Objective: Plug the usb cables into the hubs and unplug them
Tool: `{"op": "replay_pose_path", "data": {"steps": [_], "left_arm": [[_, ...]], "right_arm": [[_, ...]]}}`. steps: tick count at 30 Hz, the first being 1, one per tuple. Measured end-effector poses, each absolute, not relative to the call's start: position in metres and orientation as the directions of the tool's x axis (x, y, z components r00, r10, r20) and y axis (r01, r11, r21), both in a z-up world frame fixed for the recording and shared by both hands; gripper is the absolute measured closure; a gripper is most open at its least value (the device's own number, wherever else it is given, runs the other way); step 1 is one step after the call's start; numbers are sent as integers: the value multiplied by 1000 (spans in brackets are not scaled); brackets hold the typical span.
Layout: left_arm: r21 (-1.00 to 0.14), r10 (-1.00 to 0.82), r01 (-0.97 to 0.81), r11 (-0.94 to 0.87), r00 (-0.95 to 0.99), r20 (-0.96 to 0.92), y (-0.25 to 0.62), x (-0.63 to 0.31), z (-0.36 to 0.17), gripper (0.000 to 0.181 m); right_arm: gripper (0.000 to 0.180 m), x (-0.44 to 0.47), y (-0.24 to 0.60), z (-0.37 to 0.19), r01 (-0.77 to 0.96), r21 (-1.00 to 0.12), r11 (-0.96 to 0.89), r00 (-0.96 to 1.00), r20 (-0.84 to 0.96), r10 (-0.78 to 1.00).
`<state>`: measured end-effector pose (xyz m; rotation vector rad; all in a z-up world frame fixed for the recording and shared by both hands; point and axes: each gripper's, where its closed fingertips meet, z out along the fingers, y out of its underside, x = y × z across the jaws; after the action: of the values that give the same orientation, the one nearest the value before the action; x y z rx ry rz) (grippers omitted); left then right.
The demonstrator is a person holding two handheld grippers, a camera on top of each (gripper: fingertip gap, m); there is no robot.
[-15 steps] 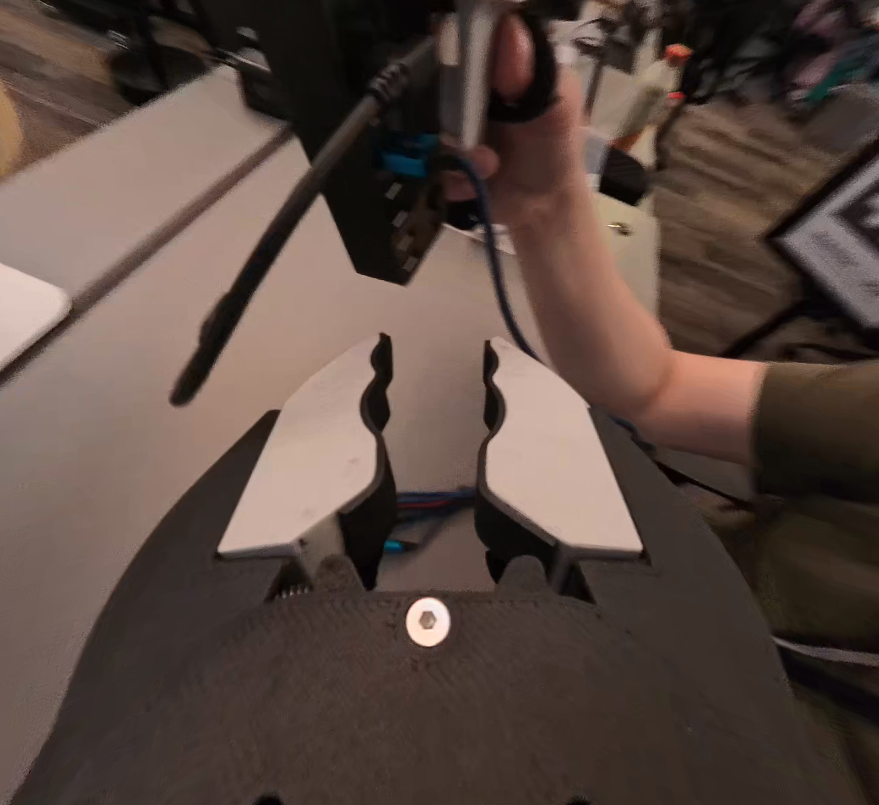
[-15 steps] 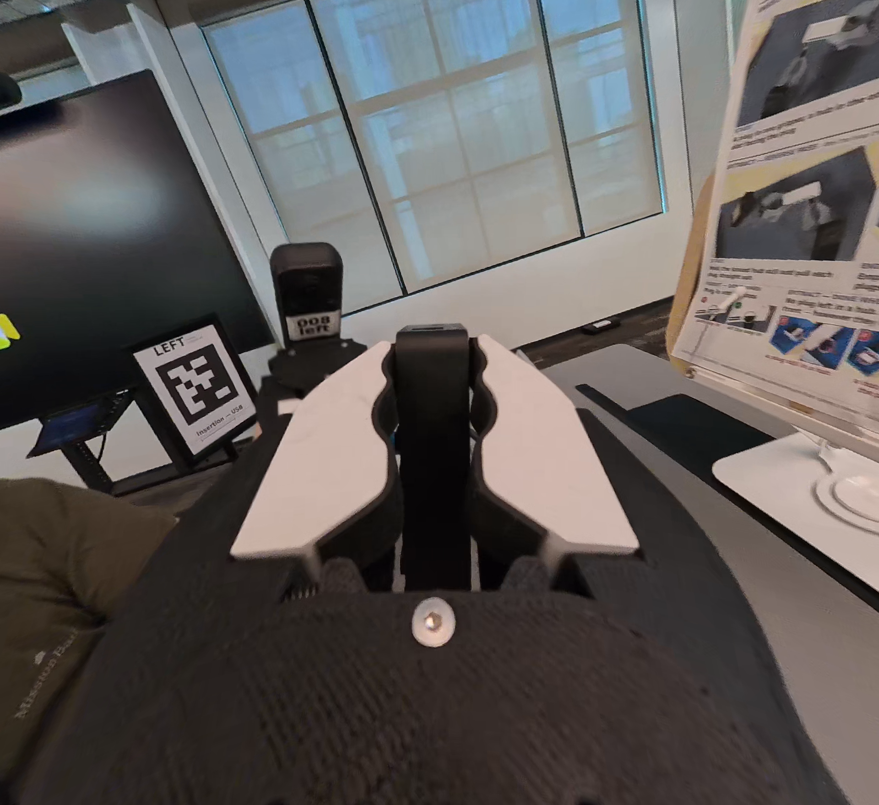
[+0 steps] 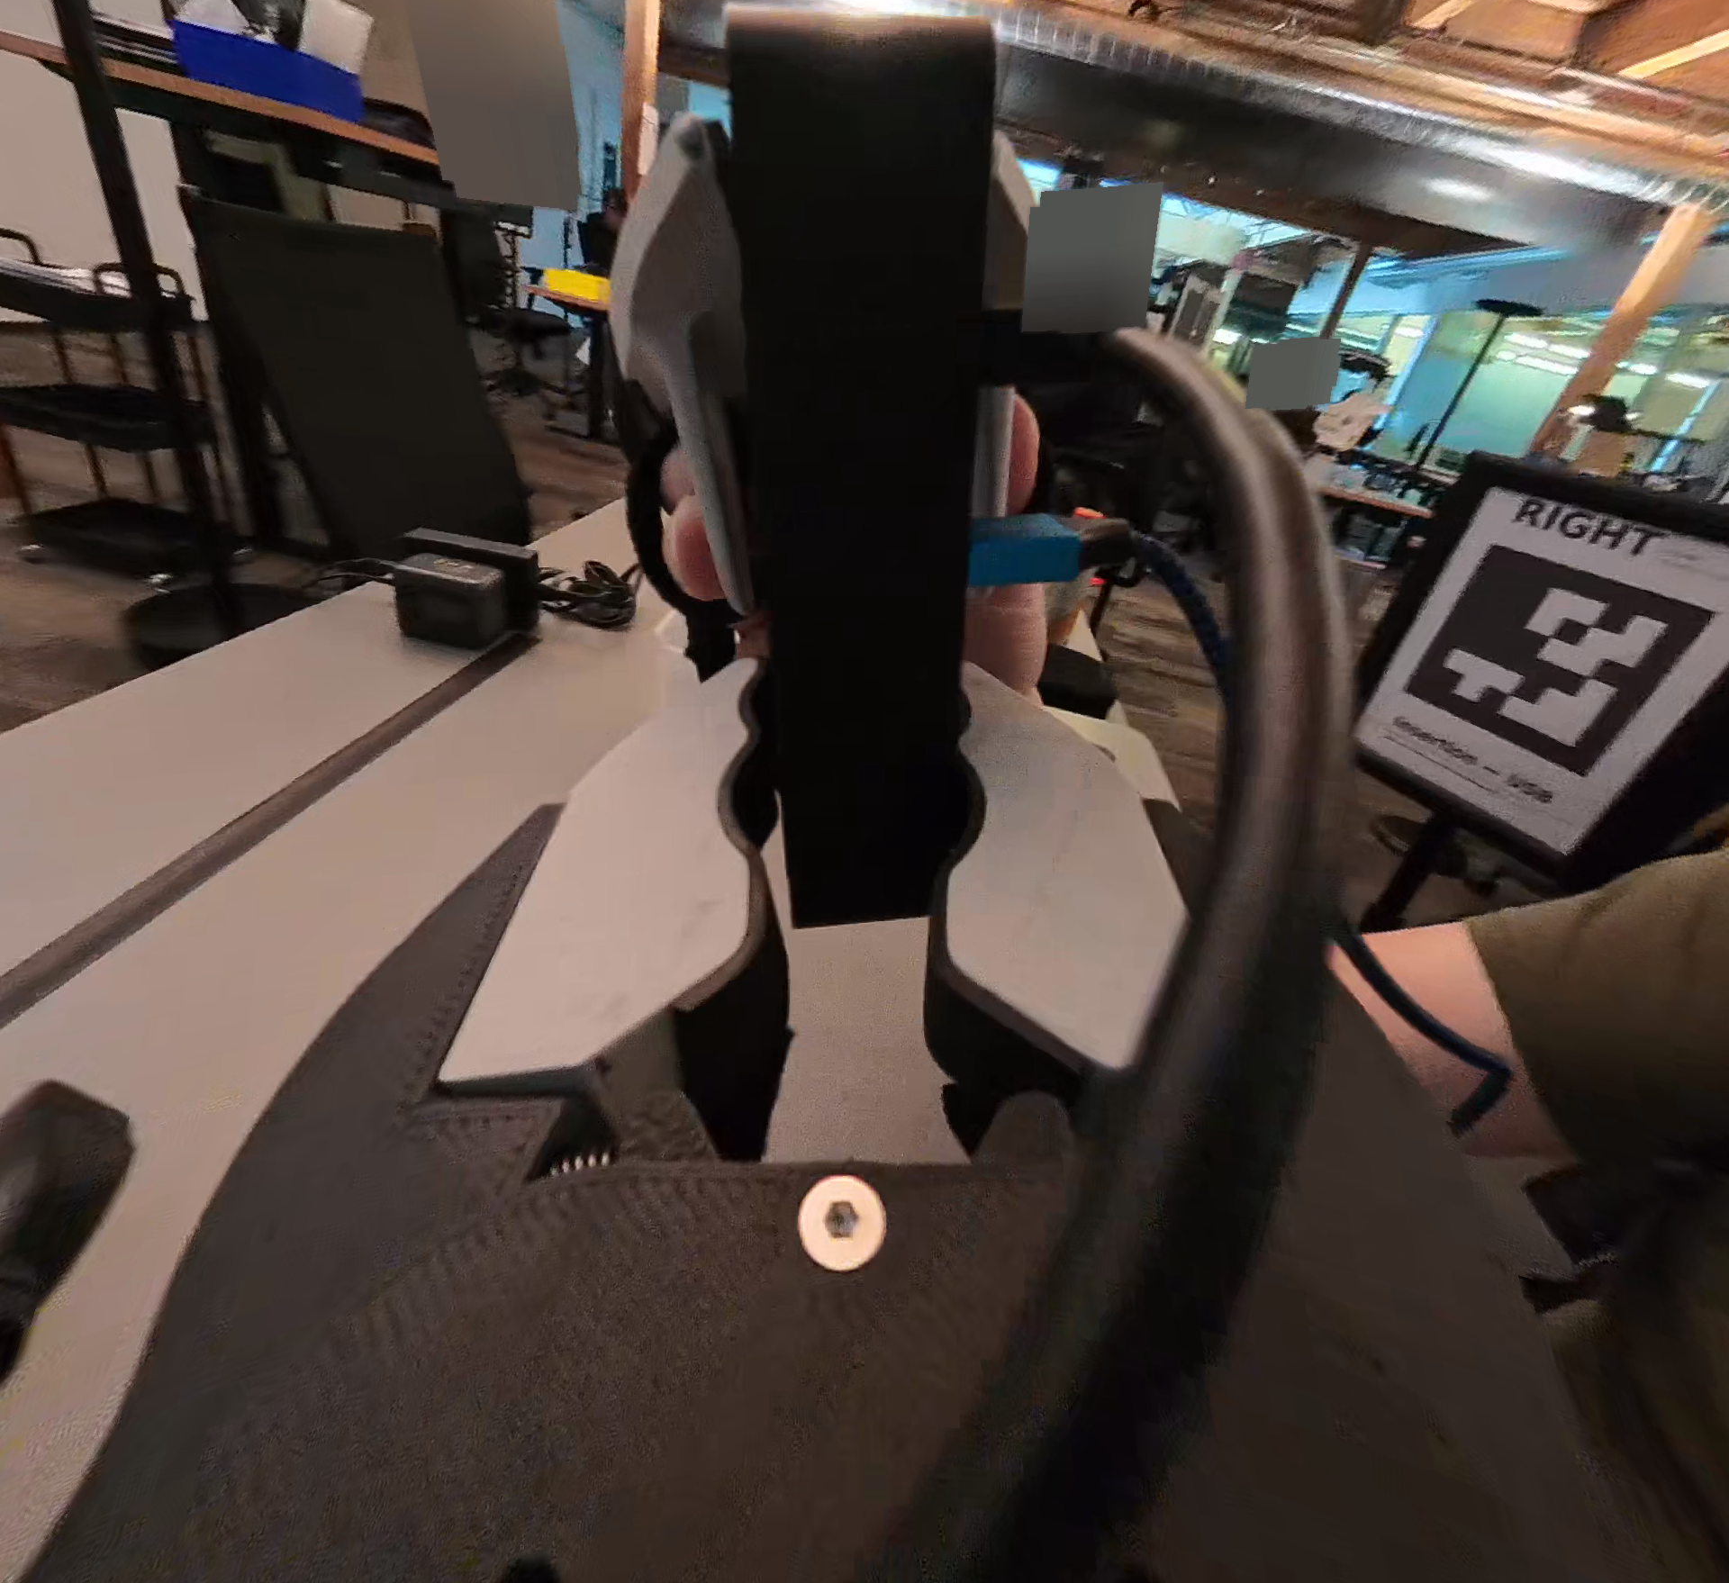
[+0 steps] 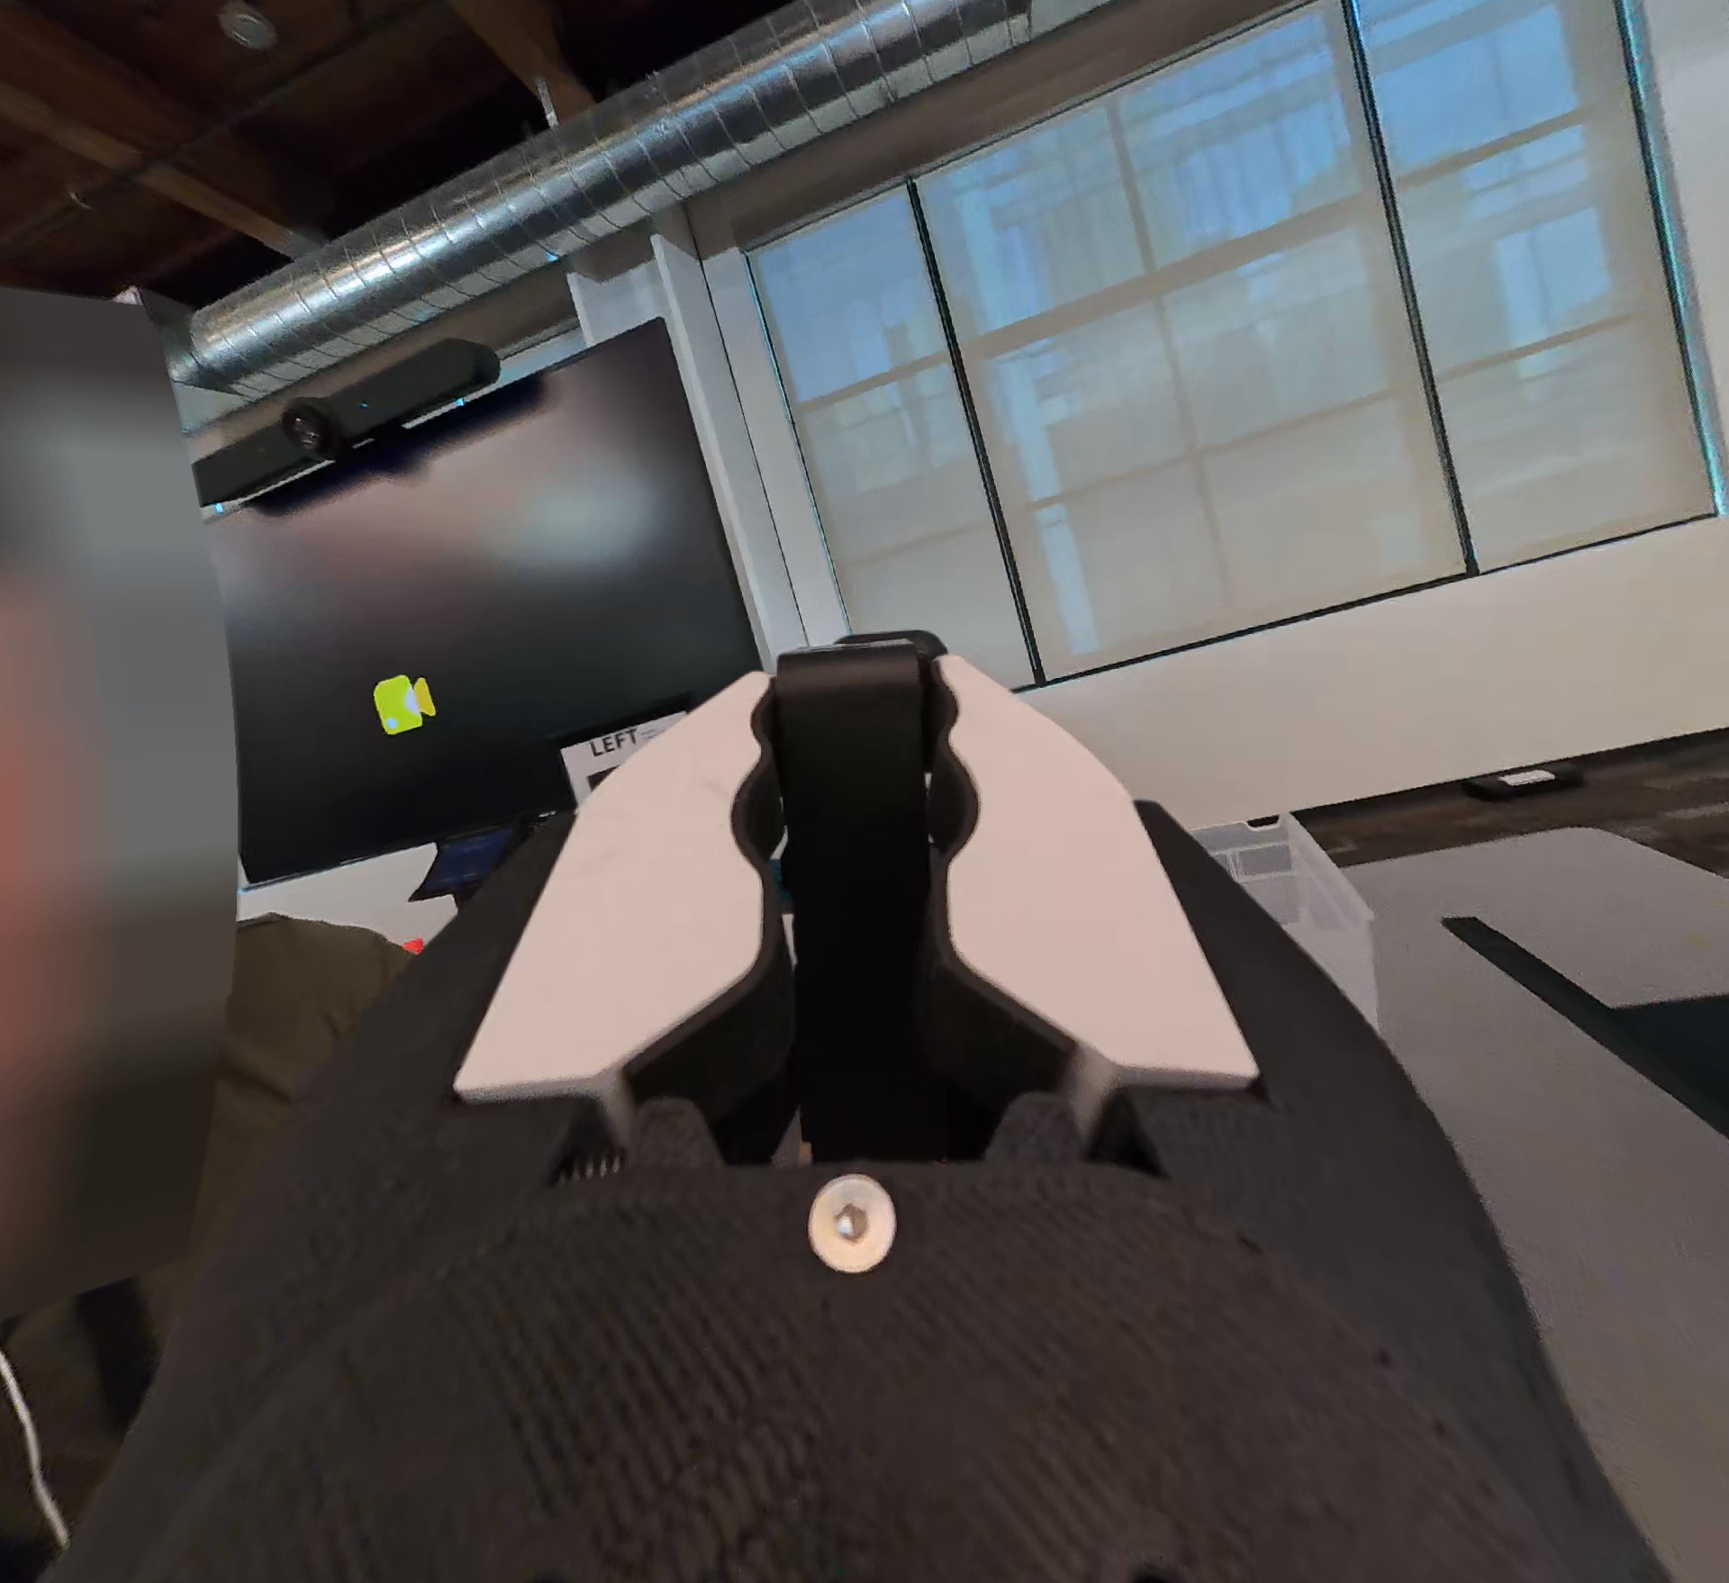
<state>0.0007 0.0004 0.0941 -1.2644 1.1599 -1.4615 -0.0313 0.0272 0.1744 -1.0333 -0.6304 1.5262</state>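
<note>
A: Where is the hub sitting right now?

B: The black hub [image 3: 856,453] is hanging in the air above the grey table [image 3: 187,752], nowhere near resting on it. The right gripper [image 4: 856,729] is clamping it from the far end, jaws closed on the body. The left gripper [image 3: 856,776] is bracketing the near end, jaws snug against both sides, so it is gripping the hub too, as far as I can tell.

A: And the cables?

B: A blue USB plug [image 3: 1024,551] is sitting in a port on the hub's right side, its braided blue cable [image 3: 1202,631] trailing down. A thick black cable [image 3: 1282,603] is arching over the left gripper's right finger.

A: What is worrying you?

B: I'd judge the thick cable could be snagging on that finger, tugging the hub askew. With two grippers pulling, the hub could be twisting, levering the blue plug sideways in its port.
</note>
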Motion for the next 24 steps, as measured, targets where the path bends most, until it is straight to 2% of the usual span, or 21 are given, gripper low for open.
{"op": "replay_pose_path", "data": {"steps": [7, 10, 12, 15, 19, 24], "left_arm": [[-999, -999, 3, -47, 24, 47, 16, -3, 90, 153], [-1000, -988, -11, 1, 157, -3, 37, -12, 88, 153], [-1000, -968, 6, 14, 250, -12, 52, -22, 93, 153], [-997, -874, -38, 73, 480, -83, 86, -48, 96, 153], [-989, -735, -107, 104, 661, -149, 114, -80, 97, 153], [-979, -637, -151, 141, 743, -206, 124, -95, 99, 153]], "right_arm": [[152, -36, 34, 170, -543, -812, -214, -17, -244, 970], [145, -34, 49, 166, -529, -838, -134, 146, -245, 959], [130, -23, 63, 164, -496, -868, -7, 350, -208, 913], [132, 3, 71, 171, -464, -872, 152, 572, -165, 803], [133, 10, 69, 179, -417, -870, 262, 710, -131, 692], [133, -14, 75, 168, -305, -918, 255, 792, -95, 604]]}}
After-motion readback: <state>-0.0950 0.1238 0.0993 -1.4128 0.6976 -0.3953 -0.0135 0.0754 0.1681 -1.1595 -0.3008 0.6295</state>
